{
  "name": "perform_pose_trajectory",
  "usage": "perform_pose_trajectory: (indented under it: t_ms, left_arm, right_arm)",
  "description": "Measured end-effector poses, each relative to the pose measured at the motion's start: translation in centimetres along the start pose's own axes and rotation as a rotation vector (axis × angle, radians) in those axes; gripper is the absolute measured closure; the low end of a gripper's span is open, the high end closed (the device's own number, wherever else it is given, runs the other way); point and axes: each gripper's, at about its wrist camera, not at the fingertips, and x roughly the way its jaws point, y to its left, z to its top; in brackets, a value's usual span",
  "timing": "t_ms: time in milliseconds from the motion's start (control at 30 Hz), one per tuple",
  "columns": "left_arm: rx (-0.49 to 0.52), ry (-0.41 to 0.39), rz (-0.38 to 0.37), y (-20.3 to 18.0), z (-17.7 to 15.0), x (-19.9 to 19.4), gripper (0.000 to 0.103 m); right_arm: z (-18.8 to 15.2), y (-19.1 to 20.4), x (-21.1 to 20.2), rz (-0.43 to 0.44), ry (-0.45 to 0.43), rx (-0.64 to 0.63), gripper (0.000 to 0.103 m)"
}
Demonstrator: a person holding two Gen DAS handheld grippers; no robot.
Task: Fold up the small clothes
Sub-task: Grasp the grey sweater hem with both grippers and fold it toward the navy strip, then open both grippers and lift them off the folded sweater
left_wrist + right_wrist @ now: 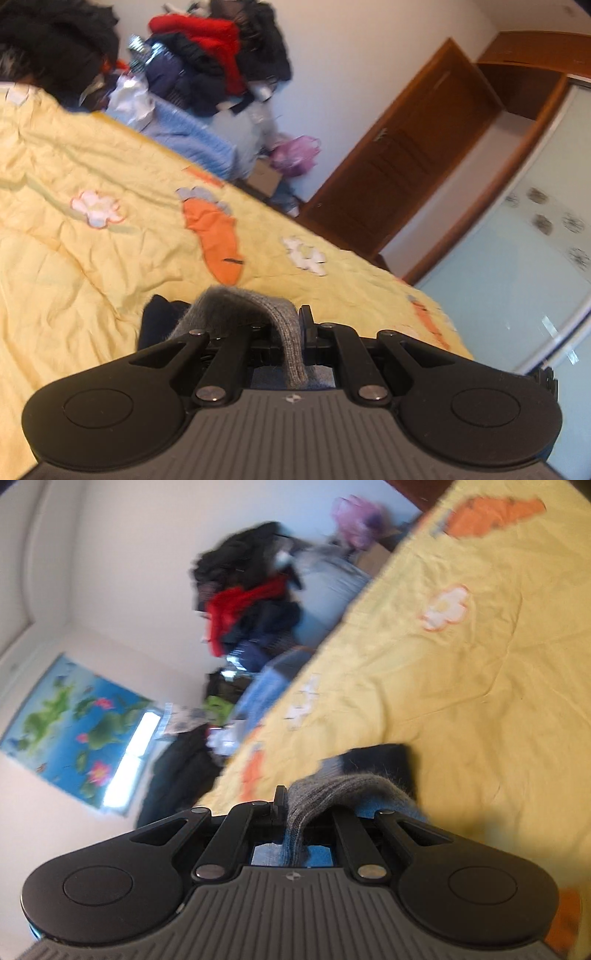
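A small knitted garment (236, 306), grey with dark navy and light blue parts, hangs above the yellow bedspread (92, 240). My left gripper (284, 332) is shut on its grey ribbed edge, which drapes over the jaws. In the right wrist view my right gripper (295, 812) is shut on the same garment (347, 782), its grey edge folded over the jaws and its navy part (376, 757) hanging beyond. The fingertips of both grippers are mostly hidden by the fabric.
The yellow bedspread (461, 664) has carrot and flower patches. A pile of dark, red and blue clothes (207, 55) lies beyond the bed's far edge. A wooden door (399, 155) and a glass wardrobe door (517, 258) stand to the right. A poster (74, 720) hangs on the wall.
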Motion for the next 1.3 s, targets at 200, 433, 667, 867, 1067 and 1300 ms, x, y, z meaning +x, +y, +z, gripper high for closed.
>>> perform_pose_trajectory:
  t_ms: [200,433,667,867,1067,1300]
  left_arm:
    - [-0.014,-0.027,0.075,1.7,1.5,3.0,0.097]
    - [-0.04,0.055,0.208,2.2,0.9,4.4,0.08]
    - [0.396,-0.198,0.398,-4.5,-1.5,2.1,0.019]
    - [0.65,0.094,0.485,-6.4,-6.9,9.8,0.019]
    - [0.462,0.108,0.444,-2.3,-6.3,9.3,0.006]
    - [0.563,0.03,0.555,-5.8,-7.4,6.0,0.006]
  right_arm:
    - [0.7,-2.4,3.0,0.013,0.005,0.078,0.084]
    - [1.1,-1.3,2.9,-0.025,-0.057,0.041,0.03]
    - [0.7,2.4,1.8,-0.102,-0.093,-0.18,0.03]
    - [-2.3,2.9,6.7,-0.222,-0.031,-0.27,0.03]
    - [-4.9,2.0,7.6,-0.269,-0.061,-0.465,0.035]
    - [-5.0,3.8,5.1,-0.31,-0.116,-0.373,0.032]
